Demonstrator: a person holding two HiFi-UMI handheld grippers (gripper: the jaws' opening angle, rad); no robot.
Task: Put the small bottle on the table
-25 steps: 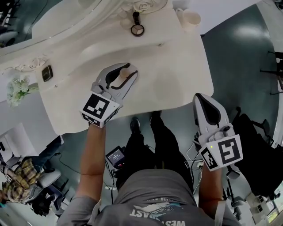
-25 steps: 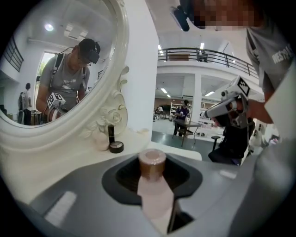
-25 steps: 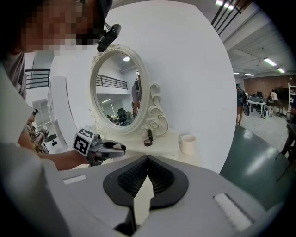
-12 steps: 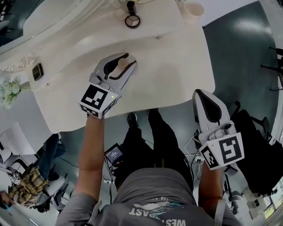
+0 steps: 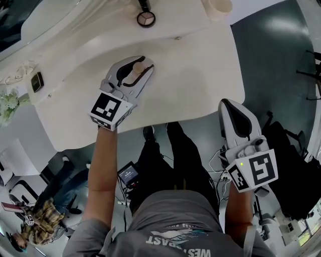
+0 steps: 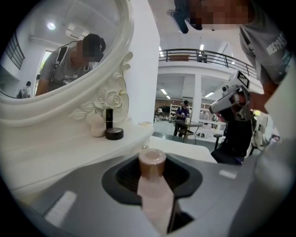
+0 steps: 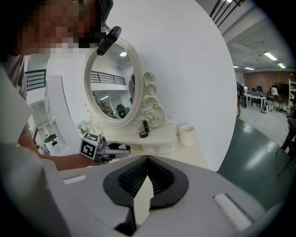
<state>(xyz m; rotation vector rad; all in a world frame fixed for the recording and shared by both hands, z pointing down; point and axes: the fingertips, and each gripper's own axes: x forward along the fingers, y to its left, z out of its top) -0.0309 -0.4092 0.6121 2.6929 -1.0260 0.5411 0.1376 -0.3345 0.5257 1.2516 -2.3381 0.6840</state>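
The small bottle (image 5: 137,67), pale pink with a tan cap, is held between the jaws of my left gripper (image 5: 138,63) above the white dressing table (image 5: 200,75). In the left gripper view the bottle (image 6: 154,187) stands upright between the pads, cap at the top, and the left gripper (image 6: 152,162) is shut on it. Whether its base touches the tabletop is hidden. My right gripper (image 5: 234,116) hangs off the table's front right edge over the floor. In its own view the right gripper (image 7: 147,162) is shut with nothing in it.
At the table's back, below an oval mirror (image 7: 112,88), are a round compact (image 5: 146,19), a dark tube (image 6: 109,118) and a white cup (image 5: 218,6). A drawer knob (image 5: 176,38) juts out in front. White flowers (image 5: 7,104) and a small dark device (image 5: 36,82) lie left.
My left gripper has sunk a little toward the tabletop with the bottle still in it. The right gripper has dropped slightly. The head view has tilted, sliding the table upward.
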